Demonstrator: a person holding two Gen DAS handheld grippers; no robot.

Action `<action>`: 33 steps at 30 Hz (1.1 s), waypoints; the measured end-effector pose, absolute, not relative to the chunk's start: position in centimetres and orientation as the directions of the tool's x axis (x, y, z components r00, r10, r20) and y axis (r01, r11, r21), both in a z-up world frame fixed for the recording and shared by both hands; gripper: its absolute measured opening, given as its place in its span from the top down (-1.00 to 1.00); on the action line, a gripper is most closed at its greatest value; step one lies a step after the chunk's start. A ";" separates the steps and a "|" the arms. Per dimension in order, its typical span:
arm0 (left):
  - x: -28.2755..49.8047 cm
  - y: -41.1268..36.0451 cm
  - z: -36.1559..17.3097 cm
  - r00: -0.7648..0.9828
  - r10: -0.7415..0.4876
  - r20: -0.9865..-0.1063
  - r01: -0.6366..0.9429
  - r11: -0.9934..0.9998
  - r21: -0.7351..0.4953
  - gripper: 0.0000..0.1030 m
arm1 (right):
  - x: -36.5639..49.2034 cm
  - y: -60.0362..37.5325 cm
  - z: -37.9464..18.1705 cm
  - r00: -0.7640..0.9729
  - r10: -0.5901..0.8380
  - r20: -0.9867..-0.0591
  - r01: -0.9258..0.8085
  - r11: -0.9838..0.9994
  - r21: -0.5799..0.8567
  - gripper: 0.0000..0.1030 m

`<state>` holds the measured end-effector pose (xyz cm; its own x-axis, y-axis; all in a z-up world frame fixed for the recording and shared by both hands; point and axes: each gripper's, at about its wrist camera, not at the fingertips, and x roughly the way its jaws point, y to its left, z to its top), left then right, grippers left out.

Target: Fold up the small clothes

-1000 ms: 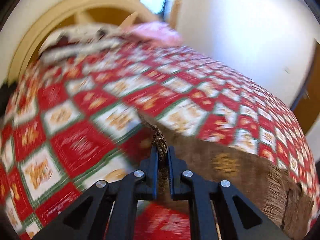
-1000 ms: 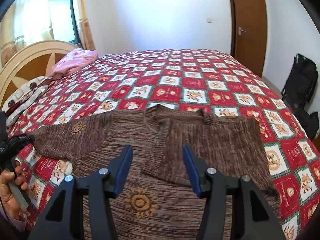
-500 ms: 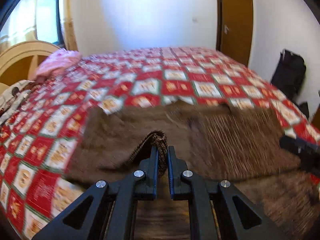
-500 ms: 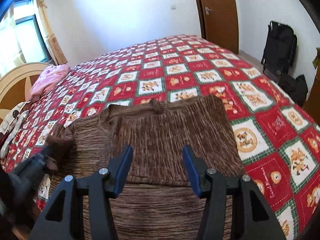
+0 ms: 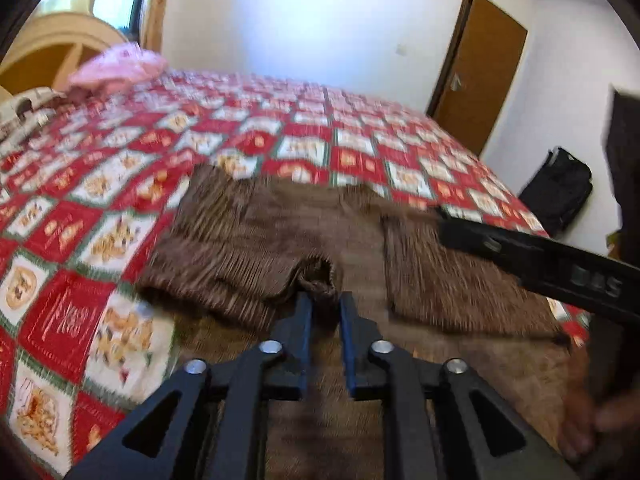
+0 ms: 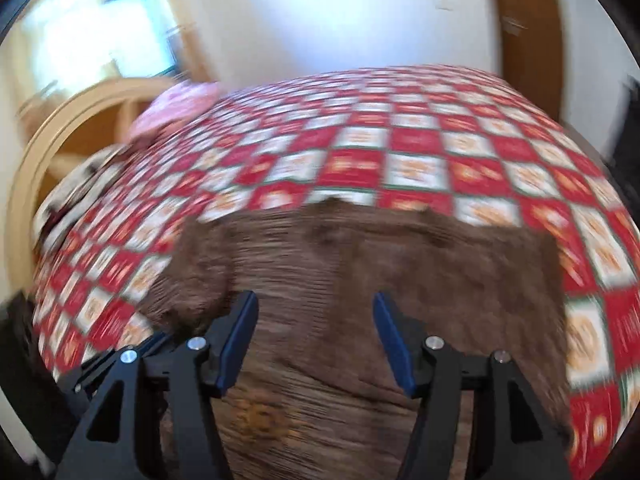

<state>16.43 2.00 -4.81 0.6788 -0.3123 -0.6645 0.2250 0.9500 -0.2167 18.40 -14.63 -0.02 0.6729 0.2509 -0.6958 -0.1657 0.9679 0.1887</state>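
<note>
Left wrist view: left tool narrowly parted beside brown sweater cuff (grip unclear); right tool wide.

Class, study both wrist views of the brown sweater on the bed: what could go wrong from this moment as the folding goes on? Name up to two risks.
1. The left gripper has its jaws slightly apart at the sleeve cuff; the folded sleeve may slide back or bunch instead of lying flat.
2. The right gripper hangs open over the brown sweater close to the left one; the two could collide.
</note>
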 end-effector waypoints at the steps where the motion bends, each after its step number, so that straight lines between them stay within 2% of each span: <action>1: 16.2 2.3 -5.0 0.664 -0.288 -0.690 0.220 0.957 -0.188 0.37 | 18.7 -13.7 -0.1 0.664 0.264 -0.700 -0.202 0.964 0.172 -0.24; 2: 15.7 2.8 -5.3 0.661 -0.245 -0.710 0.206 0.968 -0.142 0.09 | 19.0 -12.6 -0.3 0.656 0.266 -0.706 -0.235 0.961 0.143 -0.23; 3: 15.1 3.4 -5.5 0.671 -0.197 -0.715 0.186 0.978 -0.095 -0.08 | 19.2 -11.4 -0.4 0.651 0.261 -0.712 -0.265 0.958 0.108 -0.23; 5: 13.9 4.9 -5.8 0.695 -0.148 -0.704 0.152 0.987 -0.057 -0.08 | 19.6 -9.6 -0.7 0.643 0.270 -0.717 -0.310 0.947 0.079 -0.24; 11: 14.3 8.9 -5.8 0.696 -0.106 -0.710 0.064 0.994 -0.086 -0.09 | 20.4 -4.5 -3.1 0.567 0.338 -0.751 -0.470 0.881 0.041 -0.21; 14: 14.7 10.1 -5.6 0.714 -0.068 -0.697 0.031 0.997 -0.065 -0.09 | 21.1 -2.5 -5.5 0.539 0.284 -0.793 -0.502 0.864 -0.032 -0.18; 18: 14.9 11.3 -5.7 0.708 -0.084 -0.701 0.011 0.994 -0.107 -0.09 | 22.1 -2.2 -7.5 0.530 0.230 -0.817 -0.499 0.863 -0.081 -0.14; 19: 14.9 11.4 -5.8 0.707 -0.087 -0.702 0.011 0.994 -0.112 -0.09 | 22.2 -2.4 -7.4 0.535 0.242 -0.809 -0.496 0.865 -0.070 0.06; 20: 14.9 11.4 -5.8 0.706 -0.087 -0.703 0.009 0.993 -0.113 -0.09 | 22.3 -2.7 -7.3 0.527 0.252 -0.811 -0.489 0.871 -0.047 0.43; 22: 14.9 11.3 -5.7 0.709 -0.089 -0.700 0.015 0.994 -0.112 -0.09 | 22.7 -3.7 -6.8 0.504 0.301 -0.810 -0.466 0.884 0.039 0.72; 25: 14.9 10.9 -5.5 0.714 -0.094 -0.694 0.028 0.994 -0.106 -0.09 | 23.3 -6.4 -6.3 0.472 0.430 -0.770 -0.377 0.888 0.264 0.80; 28: 15.0 10.4 -5.3 0.717 -0.100 -0.690 0.041 0.994 -0.102 -0.09 | 23.1 -9.9 -5.9 0.483 0.576 -0.660 -0.266 0.814 0.516 0.82; 30: 15.1 9.9 -5.1 0.724 -0.102 -0.682 0.051 0.994 -0.095 -0.09 | 22.5 -11.6 -5.0 0.512 0.621 -0.593 -0.225 0.764 0.605 0.82; 33: 15.3 9.4 -4.8 0.731 -0.102 -0.675 0.062 0.995 -0.083 -0.09 | 21.7 -13.5 -3.2 0.553 0.641 -0.532 -0.201 0.722 0.662 0.82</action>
